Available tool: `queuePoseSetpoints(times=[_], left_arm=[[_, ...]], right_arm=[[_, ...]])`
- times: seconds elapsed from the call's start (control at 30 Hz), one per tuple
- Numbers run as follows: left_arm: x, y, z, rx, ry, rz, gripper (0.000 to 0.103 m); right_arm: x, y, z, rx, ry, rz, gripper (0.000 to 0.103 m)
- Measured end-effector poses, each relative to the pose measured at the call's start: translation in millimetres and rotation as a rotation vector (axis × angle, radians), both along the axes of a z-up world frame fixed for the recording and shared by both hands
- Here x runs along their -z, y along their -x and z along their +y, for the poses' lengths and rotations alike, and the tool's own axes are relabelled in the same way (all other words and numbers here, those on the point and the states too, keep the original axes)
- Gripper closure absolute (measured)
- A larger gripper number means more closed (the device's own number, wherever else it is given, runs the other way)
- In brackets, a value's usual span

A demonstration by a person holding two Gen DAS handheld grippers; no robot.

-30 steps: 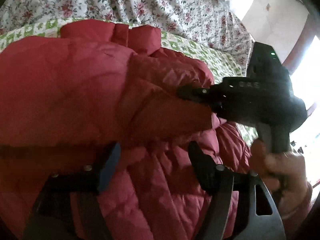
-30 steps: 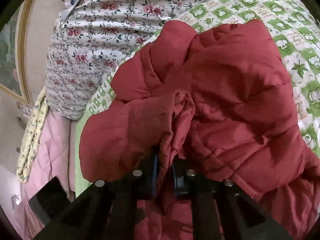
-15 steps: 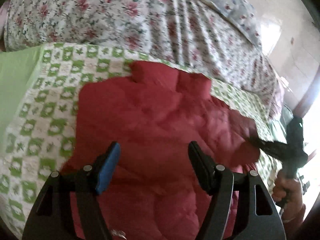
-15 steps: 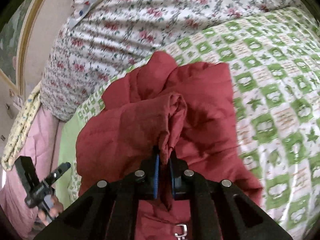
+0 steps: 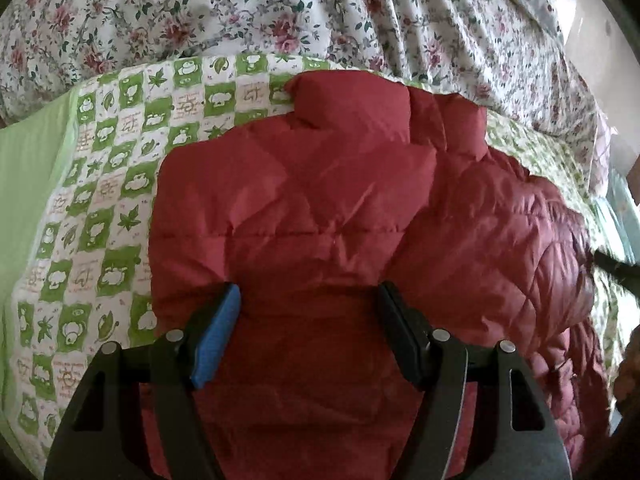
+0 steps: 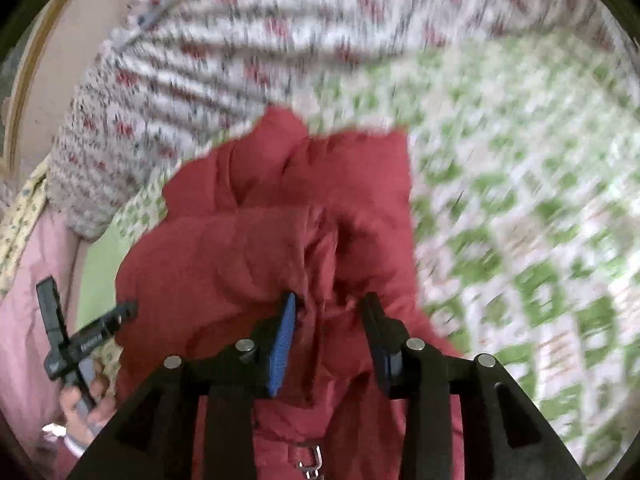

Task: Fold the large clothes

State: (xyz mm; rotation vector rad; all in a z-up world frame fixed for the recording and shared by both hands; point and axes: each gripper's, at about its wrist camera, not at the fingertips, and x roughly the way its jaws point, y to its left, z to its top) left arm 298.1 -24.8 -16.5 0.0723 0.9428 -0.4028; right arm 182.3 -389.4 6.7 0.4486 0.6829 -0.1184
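A red quilted puffer jacket (image 5: 328,216) lies on the green-and-white checked bedspread (image 5: 108,208), collar toward the far side, one side folded in over the body. My left gripper (image 5: 310,300) is open above the jacket's lower middle, holding nothing. In the right wrist view the jacket (image 6: 248,248) shows bunched, with a raised fold of fabric between my right gripper's (image 6: 330,306) parted fingers; the gripper is open. This view is blurred by motion. The left gripper (image 6: 84,340) and the hand holding it show at the lower left there.
A floral quilt (image 5: 320,20) is heaped along the far side of the bed. A plain green sheet (image 5: 24,184) lies at the left edge. Pink bedding (image 6: 28,288) is at the left of the right wrist view. A metal zipper pull (image 6: 310,460) shows near the bottom.
My right gripper has opened and let go of the red fold it pinched. Both grippers have pulled back from the jacket, which now lies flatter on the bed.
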Motion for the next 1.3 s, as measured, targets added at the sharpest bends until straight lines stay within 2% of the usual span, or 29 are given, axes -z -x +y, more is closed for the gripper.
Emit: queuePoseSetpoints(times=[0.03, 0.07, 0.1, 0.13, 0.17, 0.27, 0.4, 0.5, 0.6, 0.7, 0.9, 1.07, 1.2, 1.3], left_arm=[[0, 1, 0, 0.001, -0.002, -0.002, 0.033], [1, 1, -1, 0.0, -0.005, -0.003, 0.033], [2, 1, -1, -0.002, -0.009, -0.004, 0.033], [2, 2, -2, -0.005, -0.012, -0.005, 0.033], [2, 1, -3, -0.007, -0.017, -0.006, 0.033], [3, 2, -5, -0.008, -0.038, -0.009, 0.033], [-12, 16, -5, 0.028, -0.059, -0.065, 0.033], [-20, 19, -2, 0.025, -0.075, -0.088, 0.033], [-5, 4, 5, -0.015, -0.1, -0.019, 0.031], [14, -5, 13, -0.021, -0.066, 0.049, 0.03], [20, -3, 11, -0.021, -0.088, 0.038, 0.03], [21, -1, 10, -0.015, -0.09, 0.034, 0.03], [15, -1, 15, -0.027, -0.077, 0.04, 0.03], [4, 4, 23, -0.057, -0.043, 0.01, 0.031]], right_arm=[[-9, 4, 6, 0.006, 0.032, -0.035, 0.063], [-16, 6, 16, -0.008, 0.059, -0.064, 0.057], [-20, 3, 26, -0.04, 0.08, -0.072, 0.051], [-21, -3, 37, -0.087, 0.096, -0.064, 0.039], [-19, -10, 48, -0.133, 0.108, -0.054, 0.035], [-1, -36, 79, -0.206, 0.179, 0.022, 0.037], [43, -64, 83, -0.19, 0.228, 0.165, 0.037], [58, -69, 78, -0.184, 0.232, 0.157, 0.036], [58, -70, 76, -0.178, 0.219, 0.159, 0.036], [56, -68, 73, -0.177, 0.21, 0.155, 0.036], [39, -52, 71, -0.144, 0.189, 0.081, 0.037], [58, -64, 62, -0.146, 0.179, 0.162, 0.039], [61, -67, 63, -0.149, 0.182, 0.176, 0.039], [62, -66, 59, -0.153, 0.166, 0.17, 0.038]])
